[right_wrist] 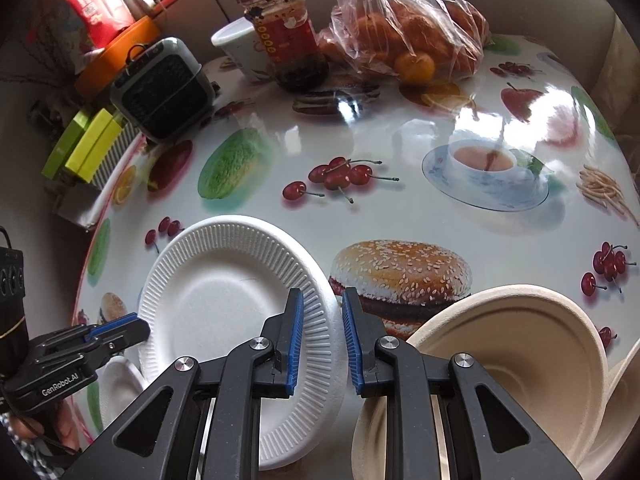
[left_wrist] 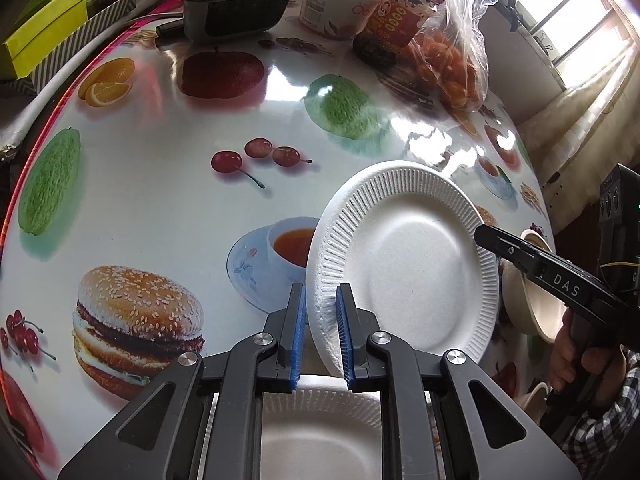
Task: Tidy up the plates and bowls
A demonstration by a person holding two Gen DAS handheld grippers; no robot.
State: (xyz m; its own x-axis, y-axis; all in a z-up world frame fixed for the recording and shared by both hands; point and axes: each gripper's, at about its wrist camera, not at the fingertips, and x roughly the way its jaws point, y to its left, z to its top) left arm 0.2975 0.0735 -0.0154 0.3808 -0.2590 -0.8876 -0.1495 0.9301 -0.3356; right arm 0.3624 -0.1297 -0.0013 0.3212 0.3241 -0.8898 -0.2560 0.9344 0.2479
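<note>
A white foam plate (left_wrist: 408, 264) is tilted above the table, held at two edges. My left gripper (left_wrist: 322, 312) is shut on its near rim. My right gripper (right_wrist: 323, 320) also straddles the same plate's (right_wrist: 224, 304) rim, its blue pads close on either side of it. A second white plate (left_wrist: 320, 436) lies under the left gripper. A beige bowl (right_wrist: 516, 356) sits tilted beside the right gripper, with another beige bowl (right_wrist: 624, 412) behind it. The right gripper also shows in the left wrist view (left_wrist: 486, 236), the left in the right wrist view (right_wrist: 138, 330).
The round table (right_wrist: 400, 128) has a glossy food-print cover. At the far side stand a sauce jar (right_wrist: 286, 32), a white cup (right_wrist: 240, 48), a bag of oranges (right_wrist: 408, 20) and a small black fan (right_wrist: 164, 88). Yellow-green boxes (right_wrist: 88, 148) lie off the edge.
</note>
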